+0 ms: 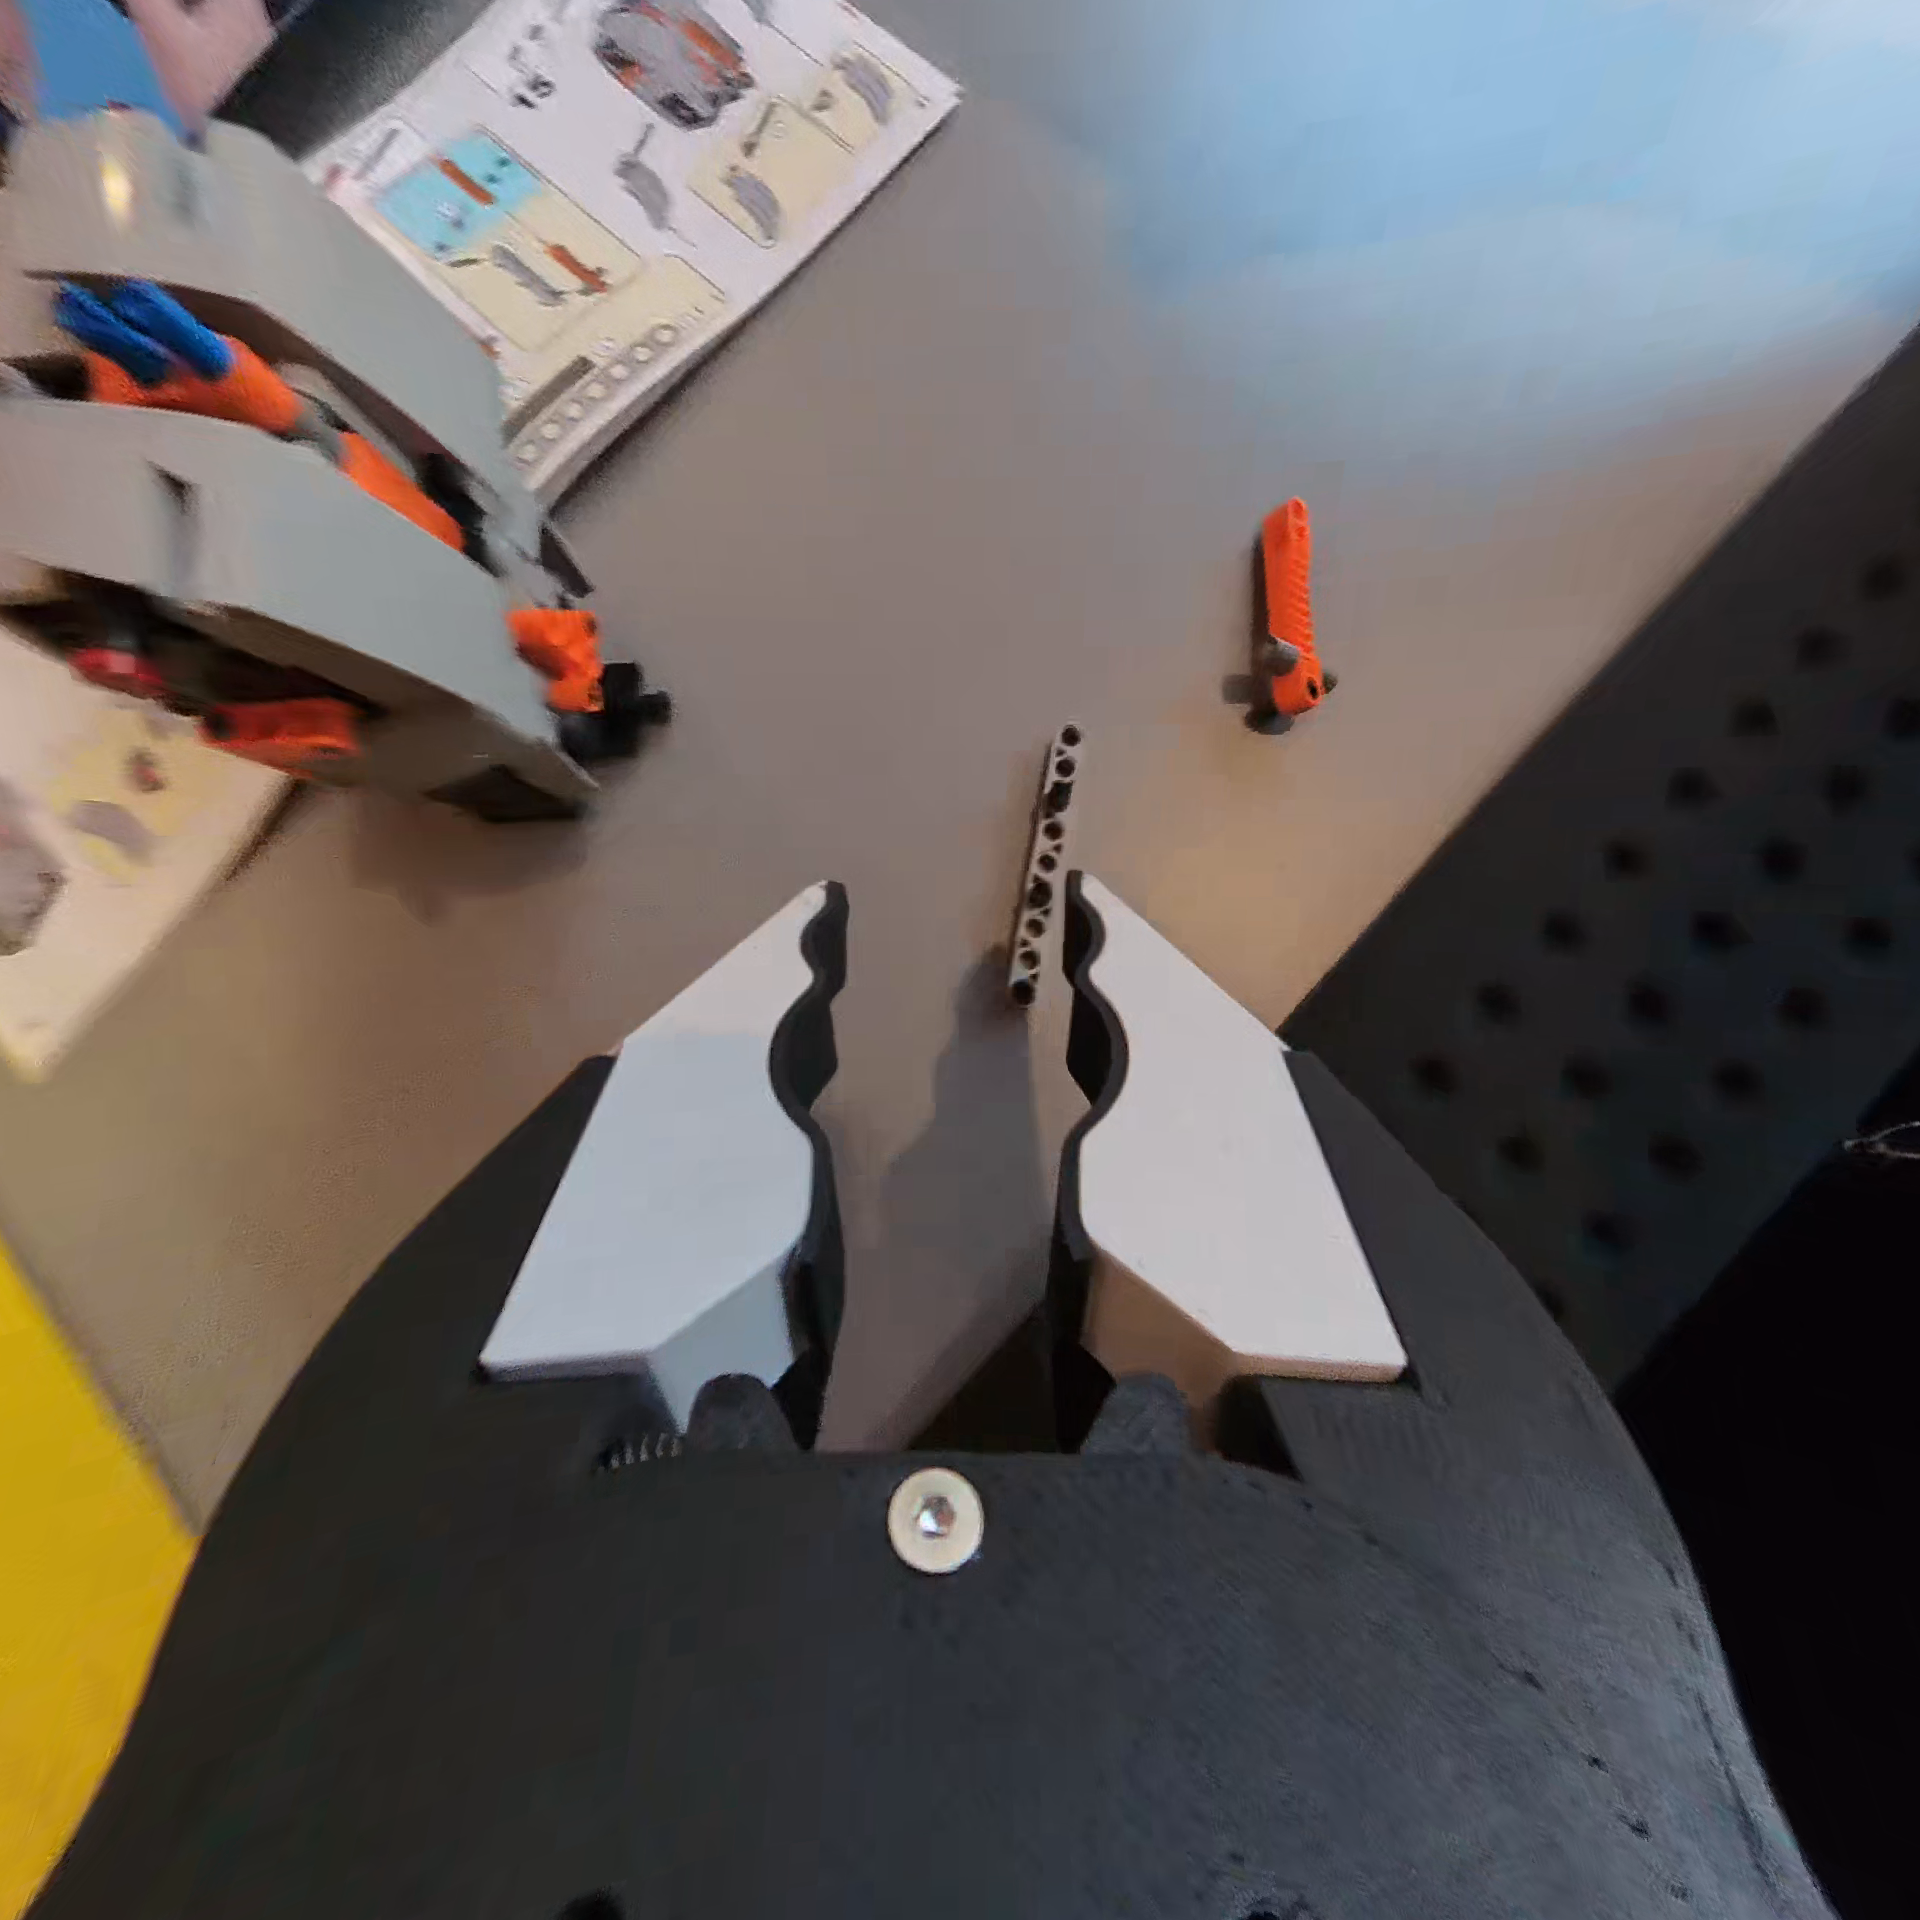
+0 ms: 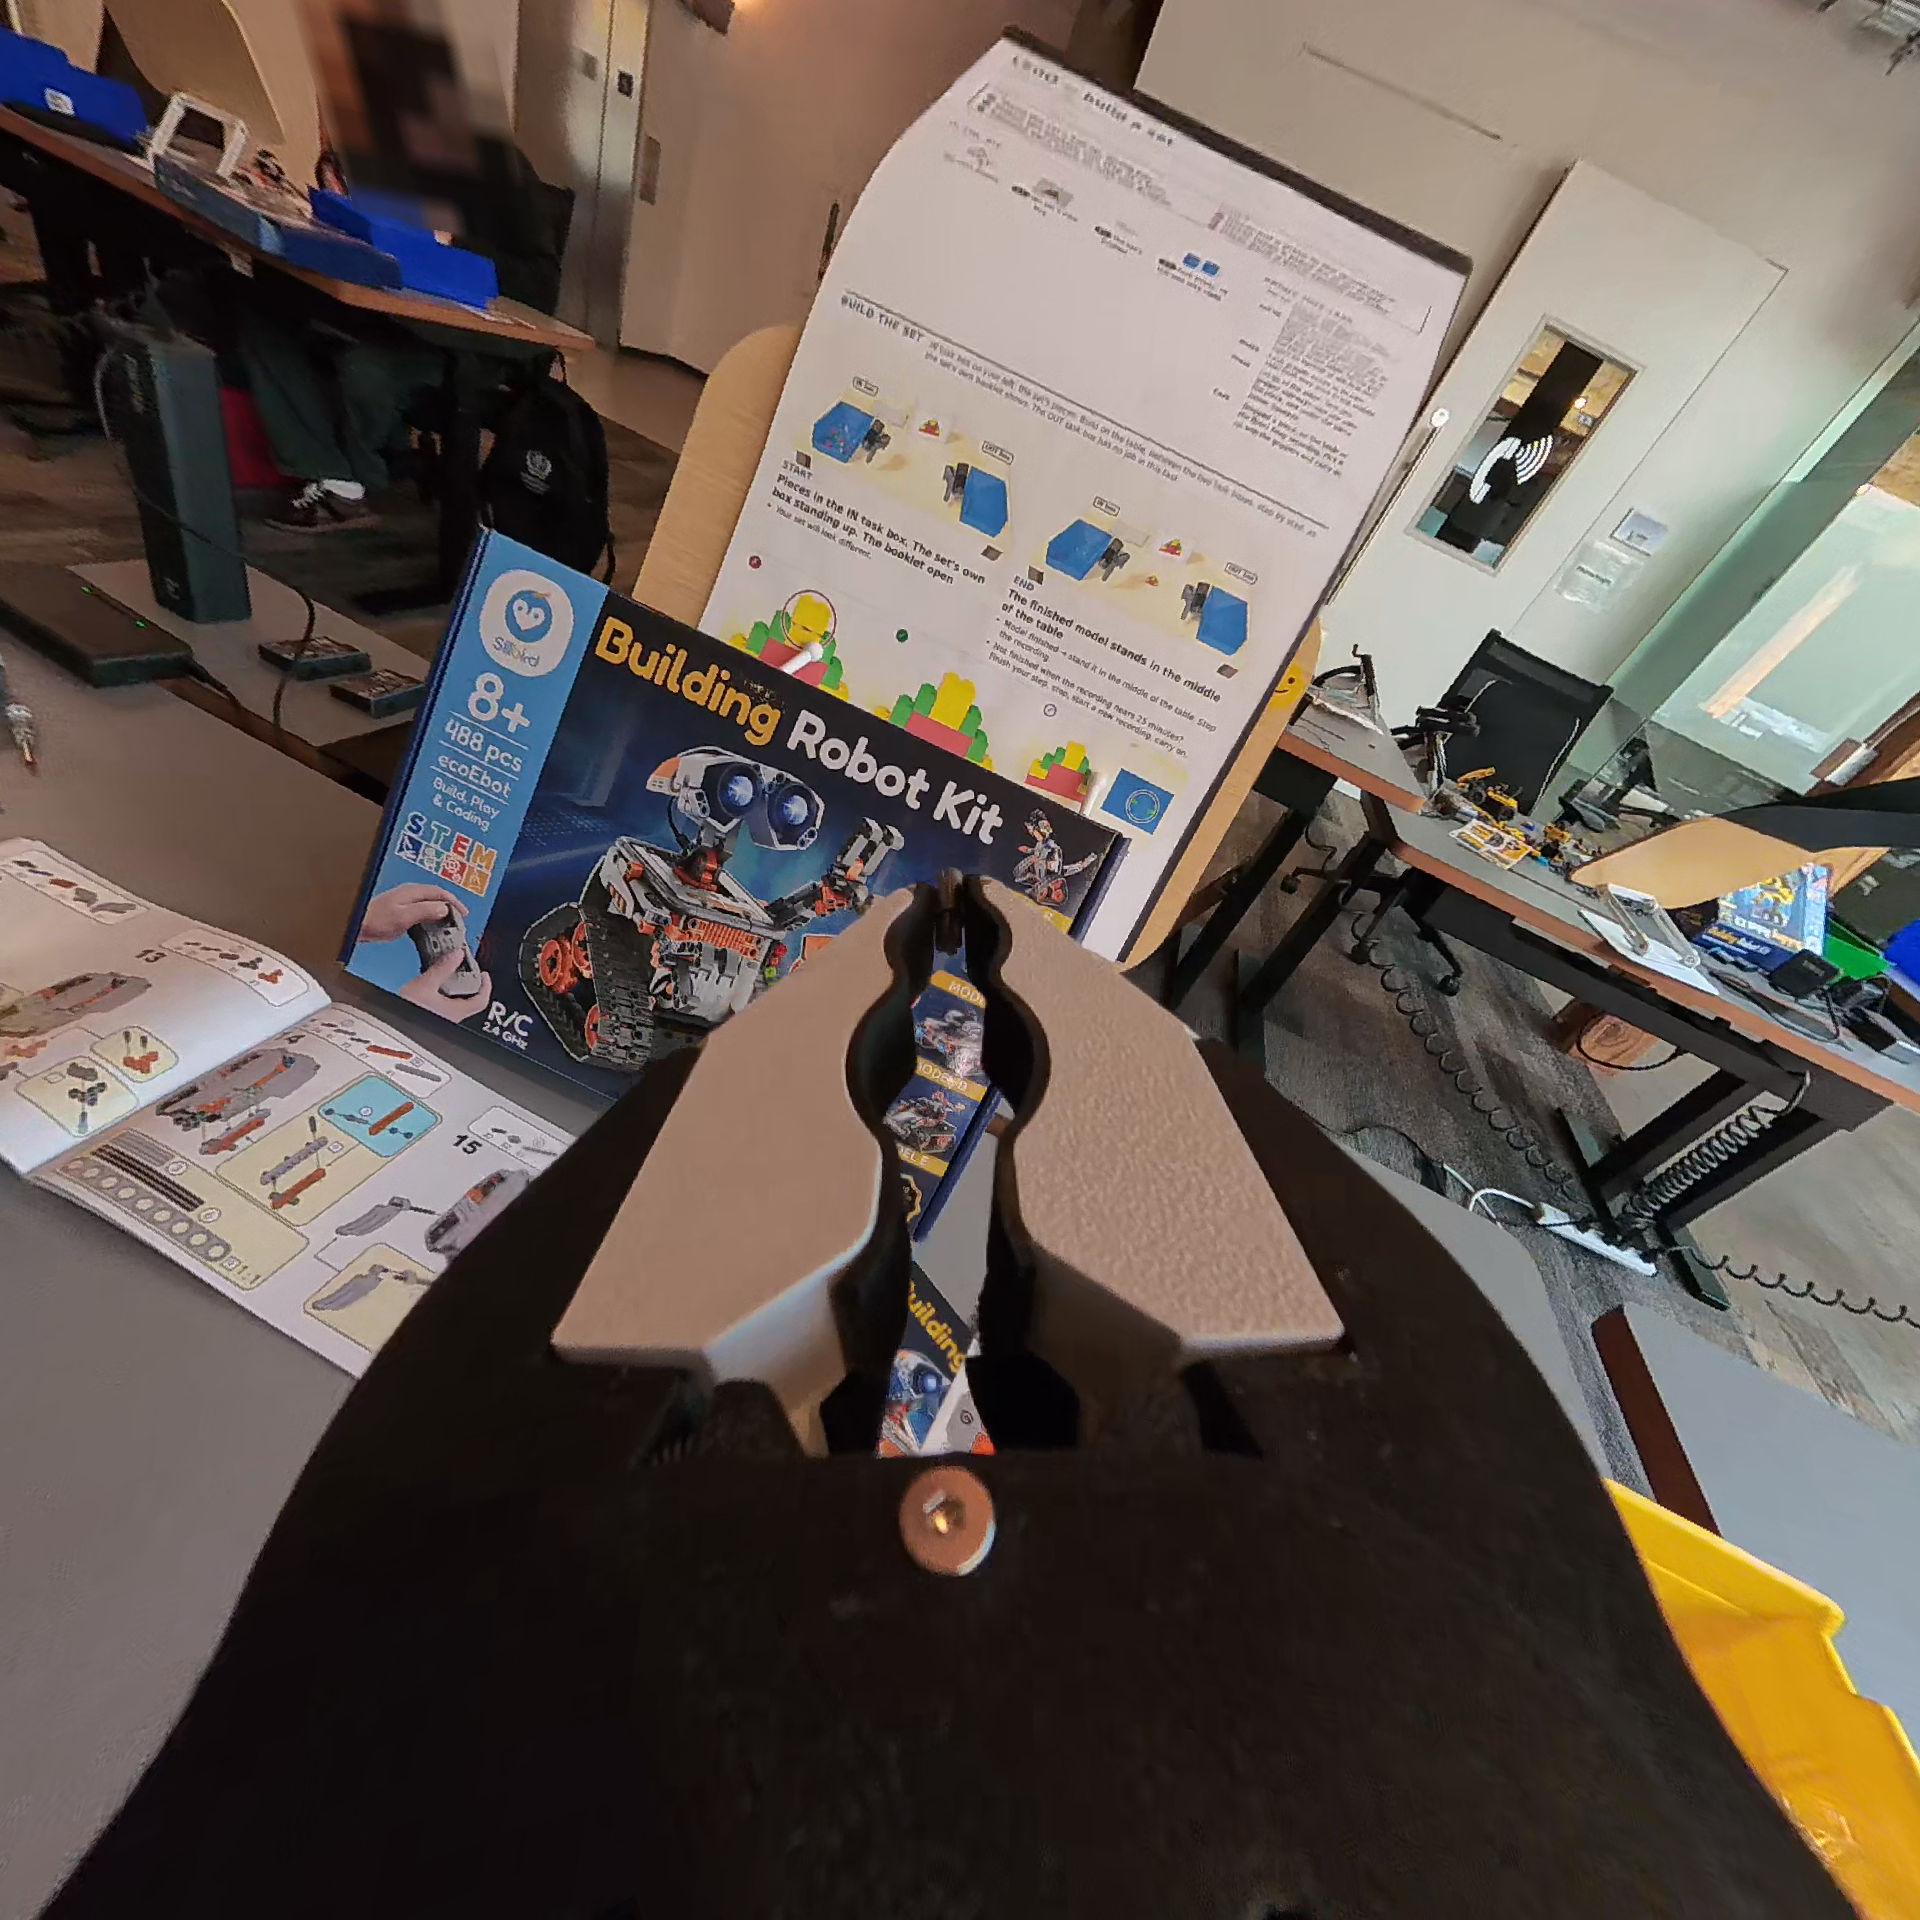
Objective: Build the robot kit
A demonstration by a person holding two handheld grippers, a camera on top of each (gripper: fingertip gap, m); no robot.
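Note:
My left gripper is open and empty, low over the grey table. A thin grey beam with holes lies flat just ahead, close to the right fingertip. An orange beam with grey pins lies farther off to the right. At the left a blurred grey two-part shape carries orange, blue and black pieces; I cannot tell whether it is the other gripper. My right gripper is raised and shut on a small dark piece at its tips.
An open instruction booklet lies on the table, also in the left wrist view. A blue kit box stands behind it against a tall printed sheet. There is a yellow bin and a black perforated board. Spacing between my two grippers at the tips: around 40 cm.

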